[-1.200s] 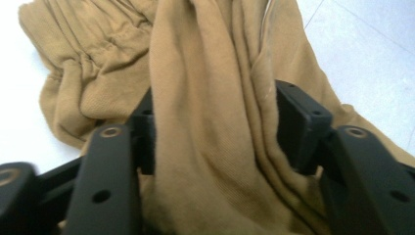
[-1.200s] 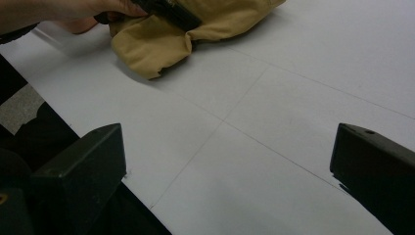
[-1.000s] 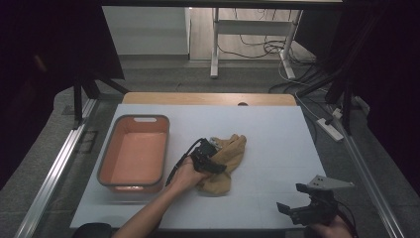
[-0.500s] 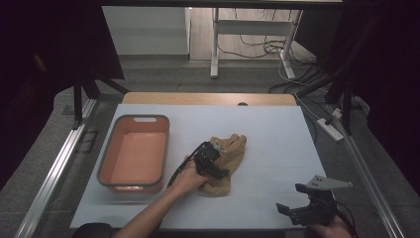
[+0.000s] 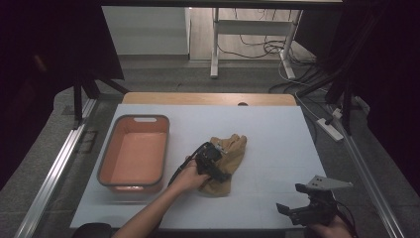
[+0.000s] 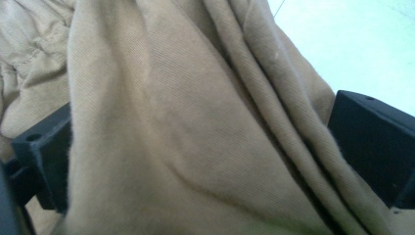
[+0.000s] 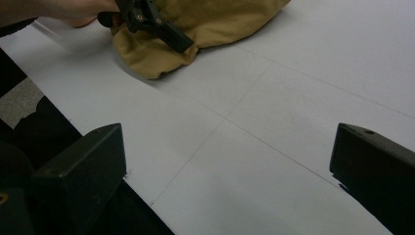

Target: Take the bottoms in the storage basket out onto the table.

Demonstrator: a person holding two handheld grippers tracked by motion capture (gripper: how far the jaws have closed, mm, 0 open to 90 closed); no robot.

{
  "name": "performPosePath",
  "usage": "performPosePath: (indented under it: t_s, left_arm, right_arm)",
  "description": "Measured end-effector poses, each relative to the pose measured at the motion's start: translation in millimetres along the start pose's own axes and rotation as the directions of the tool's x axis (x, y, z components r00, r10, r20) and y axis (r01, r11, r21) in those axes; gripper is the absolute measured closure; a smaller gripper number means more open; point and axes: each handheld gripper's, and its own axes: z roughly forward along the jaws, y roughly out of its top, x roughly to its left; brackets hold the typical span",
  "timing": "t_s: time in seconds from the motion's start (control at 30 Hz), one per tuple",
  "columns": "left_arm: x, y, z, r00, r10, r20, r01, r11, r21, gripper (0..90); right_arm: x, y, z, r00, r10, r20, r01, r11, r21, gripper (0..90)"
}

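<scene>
Folded tan cloth (image 6: 186, 127) (ribbed weave) bunches between the hand-held gripper's (image 6: 205, 147) spread black jaws.

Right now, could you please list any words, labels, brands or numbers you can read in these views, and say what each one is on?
None: no readable text on the tan cloth, the orange bin, the white table top, the left gripper or the right gripper.
</scene>
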Motion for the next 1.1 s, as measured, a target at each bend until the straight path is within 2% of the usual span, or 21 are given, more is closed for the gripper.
performPosePath:
  t_s: [0.1, 0.3, 0.53, 0.8, 1.1]
  left_arm:
    - [2.6, 0.0, -2.2, 0.9993, -0.010, 0.035, 0.010, 0.9999, -0.013, 0.0]
    - [7.8, -0.9, -7.3, 0.9937, -0.041, 0.104, 0.046, 0.9976, -0.051, 0.0]
    - [7.1, -0.9, -10.3, 0.9927, -0.015, 0.120, 0.022, 0.9980, -0.060, 0.0]
    - [5.7, -0.3, -20.0, 0.9875, -0.016, 0.157, 0.031, 0.9955, -0.089, 0.0]
    - [5.8, 0.2, -32.0, 0.9834, -0.031, 0.179, 0.053, 0.9913, -0.120, 0.0]
  right_arm:
    - [0.1, 0.0, 0.1, 1.0000, -0.001, 0.000, 0.001, 1.000, 0.000, 0.8]
    - [0.3, 0.0, 0.0, 1.0000, -0.002, -0.001, 0.002, 1.000, 0.001, 0.8]
    - [0.4, 0.0, -0.2, 1.0000, -0.003, -0.002, 0.003, 1.000, 0.000, 0.8]
    - [0.4, 0.0, -0.2, 1.0000, -0.004, -0.003, 0.004, 1.000, 0.000, 0.8]
    - [0.5, 0.0, 0.1, 1.0000, -0.004, -0.005, 0.004, 1.000, 0.000, 0.8]
